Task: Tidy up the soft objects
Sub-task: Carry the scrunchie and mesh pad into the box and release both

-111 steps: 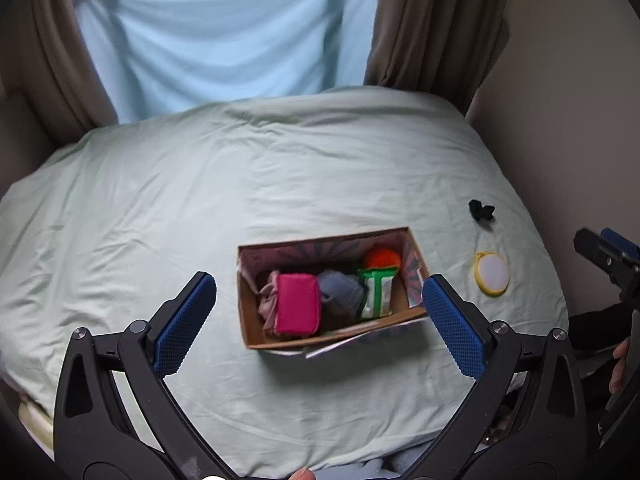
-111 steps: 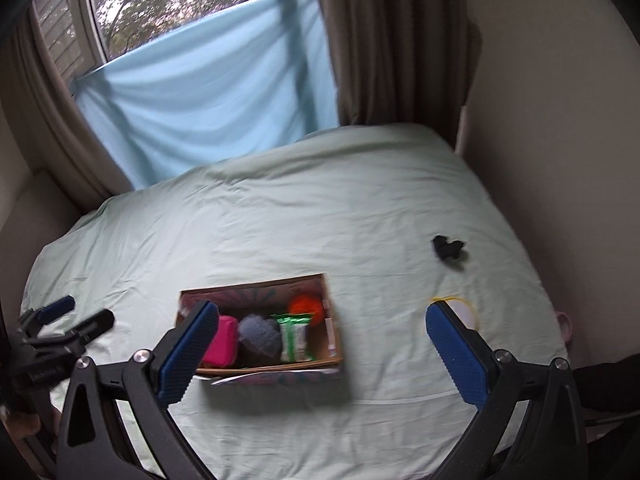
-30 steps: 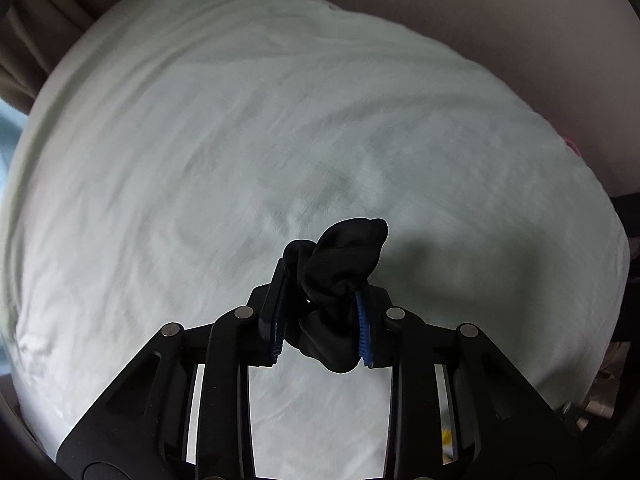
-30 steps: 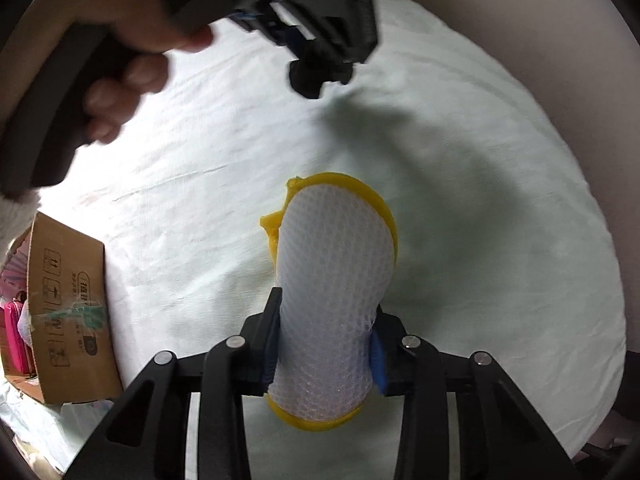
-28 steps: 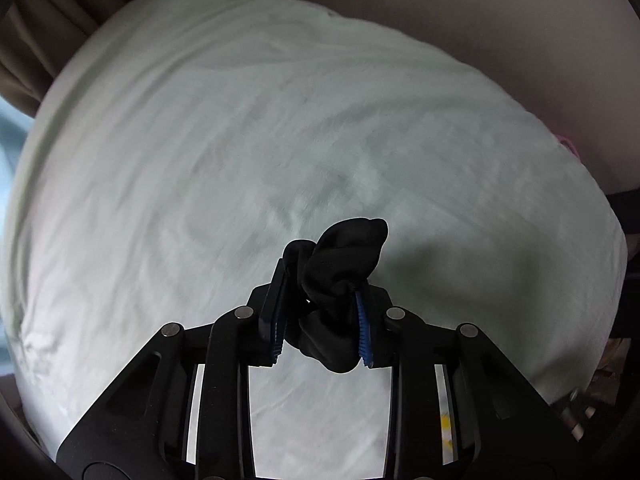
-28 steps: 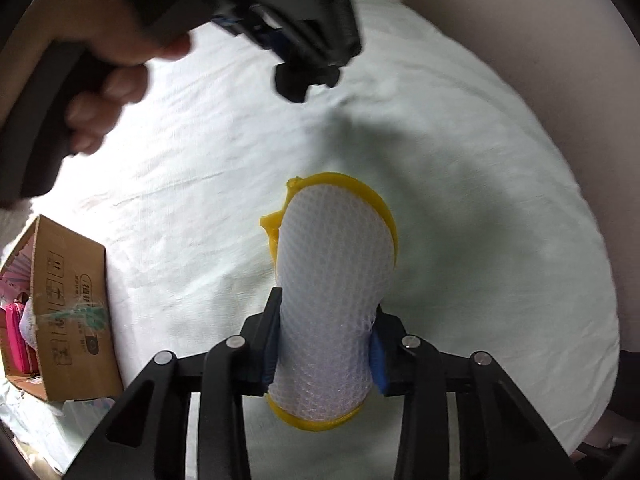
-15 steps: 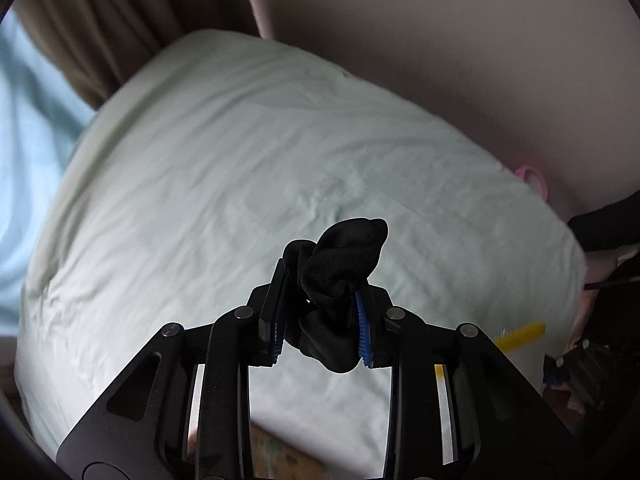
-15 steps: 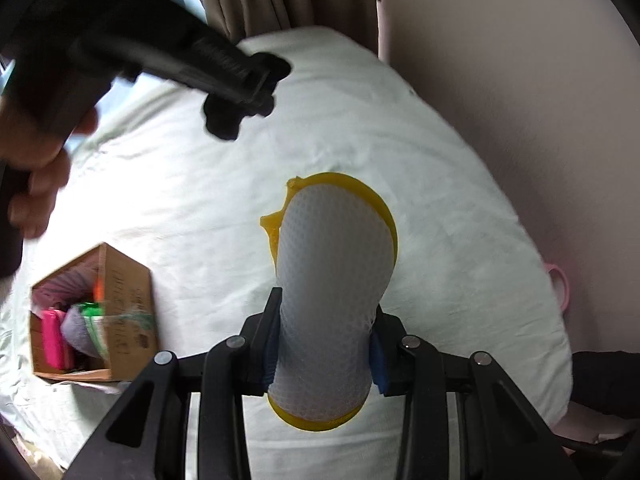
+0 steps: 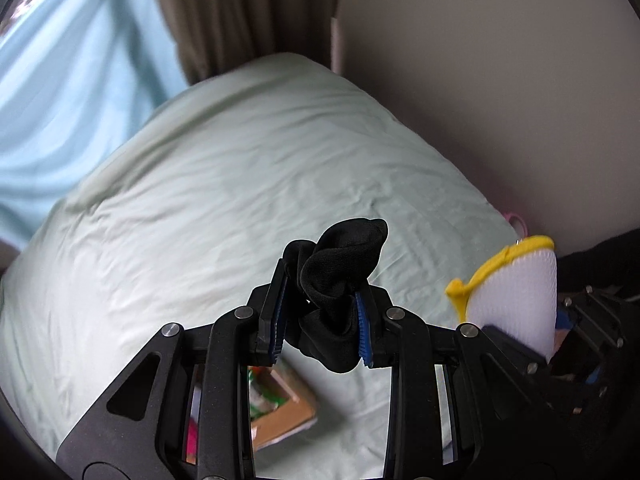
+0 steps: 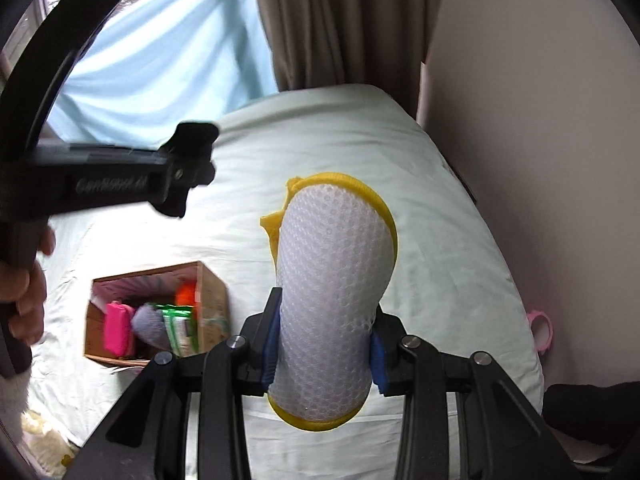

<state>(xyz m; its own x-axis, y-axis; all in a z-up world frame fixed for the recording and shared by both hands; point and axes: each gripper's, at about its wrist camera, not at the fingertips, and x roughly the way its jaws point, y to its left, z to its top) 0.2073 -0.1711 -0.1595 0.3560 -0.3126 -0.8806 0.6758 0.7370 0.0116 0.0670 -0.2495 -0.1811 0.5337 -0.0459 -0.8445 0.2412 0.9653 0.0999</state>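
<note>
Pale green bedding [image 10: 420,184] fills both views, with the cardboard box [image 10: 210,300] low on the left in the right wrist view. Left claw [image 9: 320,326] is clamped on a bunched black sock [image 9: 340,268], with the box showing below it. Right claw [image 10: 322,350] pinches a white mesh pouch [image 10: 334,280] edged in yellow, its long axis pointing away; the box lies to its left, so the left claw seems nearer.
</note>
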